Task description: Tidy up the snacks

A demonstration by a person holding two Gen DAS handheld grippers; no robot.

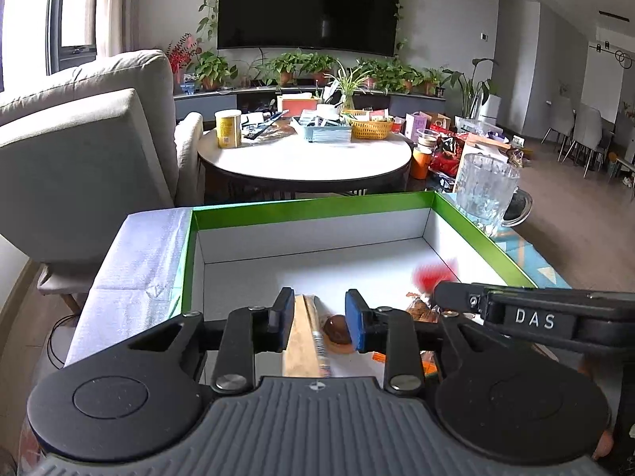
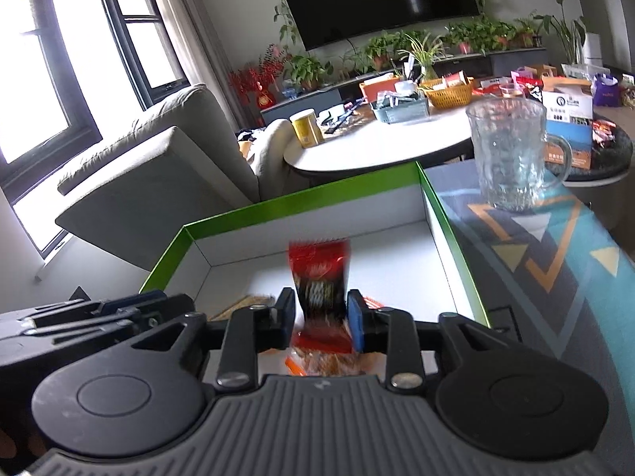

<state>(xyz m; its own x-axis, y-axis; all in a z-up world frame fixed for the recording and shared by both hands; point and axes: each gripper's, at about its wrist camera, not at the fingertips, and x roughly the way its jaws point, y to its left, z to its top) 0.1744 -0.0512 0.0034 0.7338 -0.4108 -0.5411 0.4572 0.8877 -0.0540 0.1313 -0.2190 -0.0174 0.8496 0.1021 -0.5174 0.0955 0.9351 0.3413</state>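
Our right gripper (image 2: 320,309) pinches a blurred red-and-black snack packet (image 2: 319,277) over the green-rimmed white cardboard box (image 2: 317,202); our left gripper (image 1: 317,317) hangs spread, holding nothing, above a tan paper-wrapped stick (image 1: 303,337) lying inside

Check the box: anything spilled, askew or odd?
Nothing spilled. The red packet stands upright between the right gripper's jaws over the box, blurred. Other snacks lie flat. The glass mug stands upright outside.
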